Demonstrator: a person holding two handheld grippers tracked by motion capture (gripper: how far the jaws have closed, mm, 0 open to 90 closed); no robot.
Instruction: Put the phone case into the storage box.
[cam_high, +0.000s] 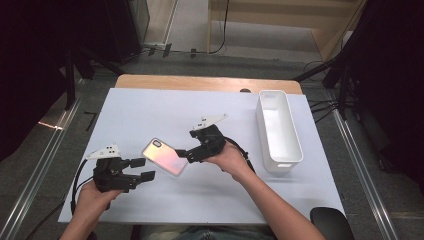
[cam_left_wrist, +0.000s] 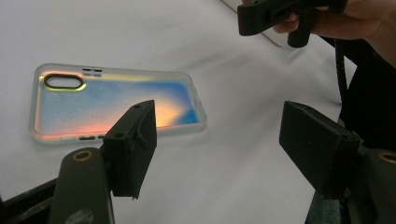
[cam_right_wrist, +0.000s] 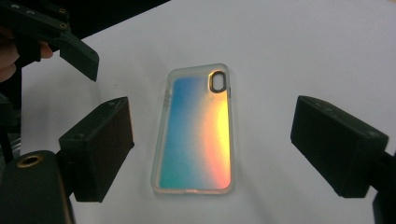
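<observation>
The iridescent phone case (cam_high: 164, 156) lies flat on the white tabletop (cam_high: 150, 110); right tongs (cam_high: 186, 154) at its three o'clock, jaws apart astride it, left tongs (cam_high: 142, 168) at seven o'clock, apart, empty

Phone case (cam_right_wrist: 196, 133): iridescent blue to orange, flat on the white table (cam_right_wrist: 303, 46), frame centre, camera cutout toward the top.
Right gripper (cam_right_wrist: 212, 154): fingers (cam_right_wrist: 100, 147) wide apart, flanking the case, not touching it.
Left gripper (cam_right_wrist: 56, 35): upper left of the frame.
</observation>
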